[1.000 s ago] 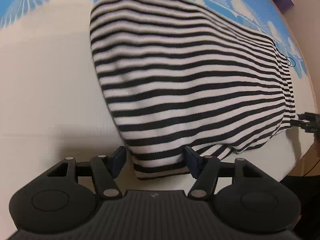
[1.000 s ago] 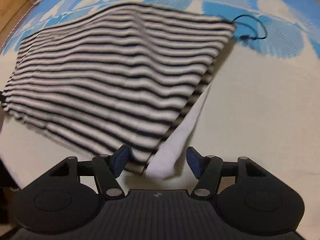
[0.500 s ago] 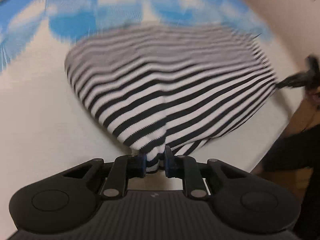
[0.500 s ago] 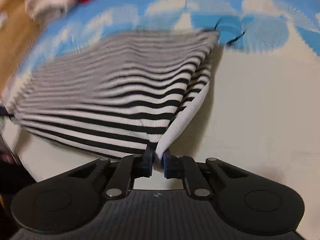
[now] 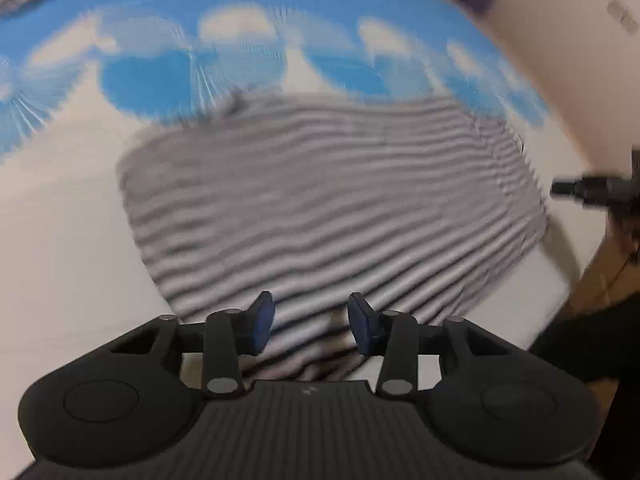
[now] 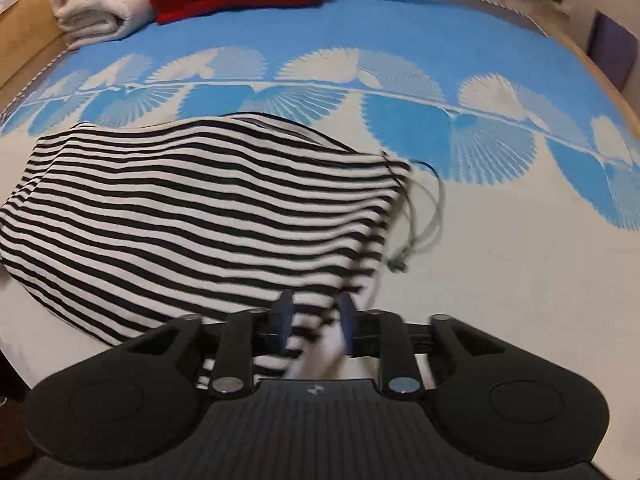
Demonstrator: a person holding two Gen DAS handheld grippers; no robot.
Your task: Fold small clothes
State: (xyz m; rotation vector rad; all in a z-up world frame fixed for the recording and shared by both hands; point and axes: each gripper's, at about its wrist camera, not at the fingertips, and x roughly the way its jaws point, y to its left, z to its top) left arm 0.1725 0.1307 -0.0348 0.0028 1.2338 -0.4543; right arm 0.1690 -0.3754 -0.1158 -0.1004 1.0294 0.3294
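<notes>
Letting go of the striped top (image 6: 192, 208) on the bed (image 6: 500, 264)

Left tool (image 5: 310, 322) wide open, holding nothing; right tool (image 6: 314, 320) partly open, cloth between. Lift both straight up.

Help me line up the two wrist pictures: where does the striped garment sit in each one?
Left wrist: the striped garment fills the centre, blurred, its near edge between the open left tool.
Right wrist: it spreads over the centre-left, its near corner between the fingers of the right tool.
Shared landmark: the blue fan-patterned band of the bedspread, just beyond the garment in both.
</notes>
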